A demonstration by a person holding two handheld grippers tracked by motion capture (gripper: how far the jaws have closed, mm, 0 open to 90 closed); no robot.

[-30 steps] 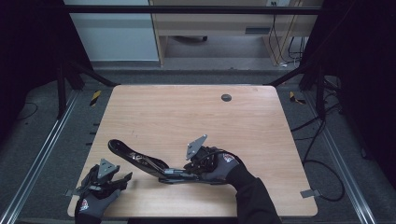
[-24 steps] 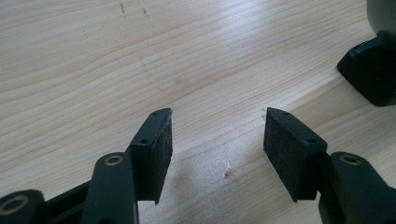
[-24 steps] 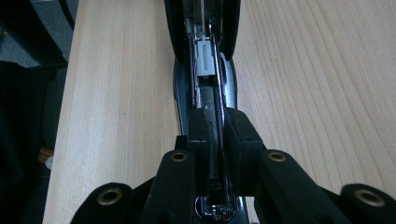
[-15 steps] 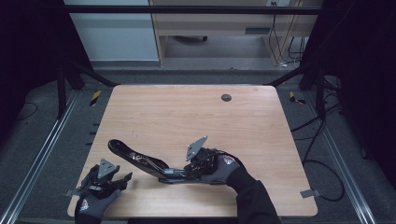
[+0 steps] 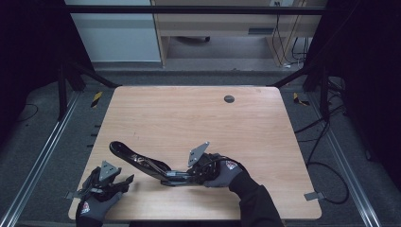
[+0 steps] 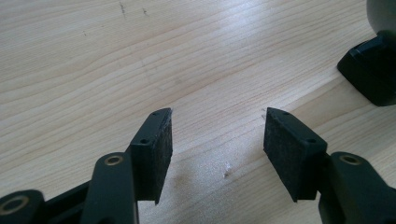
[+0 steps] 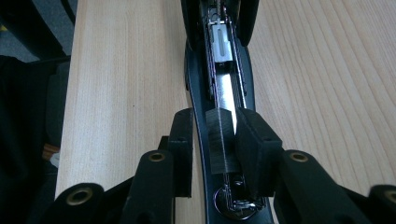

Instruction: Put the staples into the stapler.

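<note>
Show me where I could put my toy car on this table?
The far half of the table is bare wood, apart from a small dark hole. The right side is free too. The near-left part is crowded: the opened stapler, the right tool and left tool.

A dark round grommet point(image 5: 229, 99) sits in the wooden tabletop point(image 5: 189, 118) near its far edge, right of middle. Beyond the table stands a desk point(image 5: 213, 23), cables point(image 5: 283, 28) hanging beside it.
</note>
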